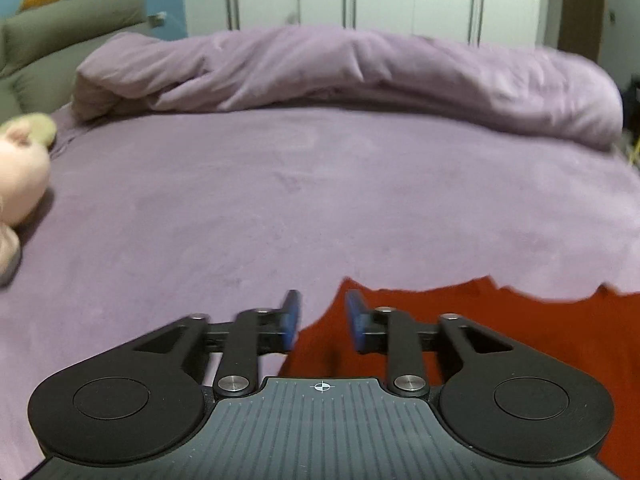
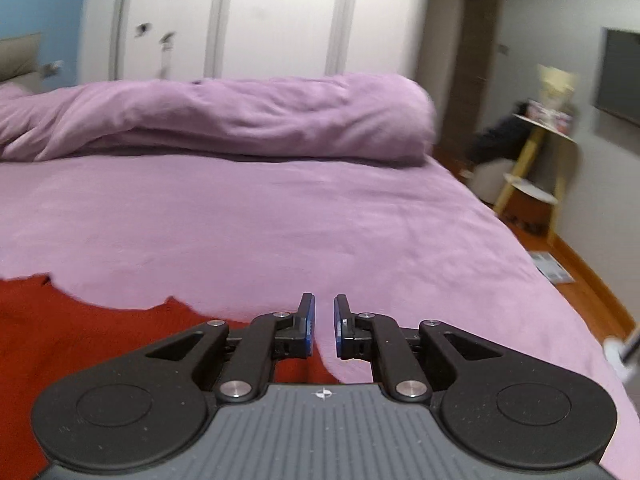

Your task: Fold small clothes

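Observation:
A red garment [image 1: 500,328] lies flat on the purple bed, its far edge ragged. In the left wrist view it fills the lower right; in the right wrist view the same garment [image 2: 80,328] fills the lower left. My left gripper [image 1: 322,320] is open and empty, hovering over the garment's left edge. My right gripper [image 2: 324,324] is open with a narrow gap and empty, over the garment's right edge. The near part of the garment is hidden under both grippers.
A rolled purple duvet [image 1: 360,76] lies across the far side of the bed. A pink plush toy [image 1: 20,176] sits at the left edge. The bed's right edge [image 2: 560,300] drops to a wooden floor with a yellow shelf stand [image 2: 536,160].

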Demonstrator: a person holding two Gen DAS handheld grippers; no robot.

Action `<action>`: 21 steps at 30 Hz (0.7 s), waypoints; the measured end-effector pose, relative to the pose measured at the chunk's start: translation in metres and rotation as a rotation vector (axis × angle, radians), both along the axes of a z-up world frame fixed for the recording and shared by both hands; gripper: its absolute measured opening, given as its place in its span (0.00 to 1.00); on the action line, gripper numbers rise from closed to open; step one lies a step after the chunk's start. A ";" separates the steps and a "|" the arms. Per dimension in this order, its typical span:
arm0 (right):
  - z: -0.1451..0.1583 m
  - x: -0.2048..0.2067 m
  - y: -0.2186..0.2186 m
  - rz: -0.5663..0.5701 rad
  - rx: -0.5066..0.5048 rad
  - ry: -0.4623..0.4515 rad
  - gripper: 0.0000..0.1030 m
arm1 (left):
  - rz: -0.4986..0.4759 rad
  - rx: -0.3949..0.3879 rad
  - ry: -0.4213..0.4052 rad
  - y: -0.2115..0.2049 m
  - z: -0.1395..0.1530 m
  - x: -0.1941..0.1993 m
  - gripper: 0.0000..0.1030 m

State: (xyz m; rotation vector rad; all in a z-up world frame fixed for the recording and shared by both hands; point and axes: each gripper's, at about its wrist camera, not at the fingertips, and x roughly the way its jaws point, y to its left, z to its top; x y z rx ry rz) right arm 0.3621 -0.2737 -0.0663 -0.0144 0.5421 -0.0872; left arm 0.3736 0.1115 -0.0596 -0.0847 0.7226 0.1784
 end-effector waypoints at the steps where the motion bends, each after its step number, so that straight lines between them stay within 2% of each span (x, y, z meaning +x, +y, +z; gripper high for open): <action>1: 0.001 -0.009 0.003 0.024 0.091 -0.022 0.12 | -0.011 -0.042 -0.040 0.001 0.000 -0.006 0.48; 2: -0.001 -0.013 0.011 0.096 0.237 -0.012 0.12 | -0.022 -0.092 -0.062 -0.001 0.000 -0.010 0.49; 4: -0.013 -0.014 0.035 0.251 0.486 0.046 0.12 | -0.045 -0.184 -0.056 -0.012 -0.005 -0.008 0.50; 5: -0.023 -0.014 0.053 0.316 0.582 0.075 0.12 | -0.061 -0.210 -0.043 -0.020 -0.010 -0.004 0.51; 6: -0.030 -0.012 0.068 0.352 0.619 0.095 0.12 | -0.070 -0.221 -0.039 -0.028 -0.015 -0.002 0.52; 8: -0.048 -0.007 0.092 0.373 0.609 0.123 0.12 | -0.069 -0.191 -0.022 -0.041 -0.028 0.004 0.54; 10: -0.063 0.001 0.094 0.360 0.533 0.148 0.09 | -0.066 -0.144 0.019 -0.046 -0.042 0.009 0.54; 11: -0.066 0.004 0.084 0.352 0.503 0.141 0.00 | -0.063 -0.118 0.035 -0.047 -0.050 0.010 0.54; 14: -0.064 0.007 0.036 0.211 0.361 0.103 0.00 | -0.072 -0.043 0.019 -0.040 -0.060 0.002 0.56; 15: -0.065 0.008 0.008 0.166 0.378 0.098 0.00 | -0.068 -0.029 0.017 -0.036 -0.061 0.000 0.57; 17: -0.062 0.001 -0.033 0.079 0.404 0.074 0.00 | -0.059 -0.049 0.018 -0.030 -0.063 -0.002 0.59; 19: -0.060 -0.006 -0.052 0.014 0.381 0.042 0.00 | -0.056 -0.064 0.026 -0.027 -0.062 -0.003 0.59; 21: -0.061 -0.008 -0.050 0.009 0.347 0.042 0.00 | -0.063 -0.061 0.041 -0.026 -0.061 0.000 0.59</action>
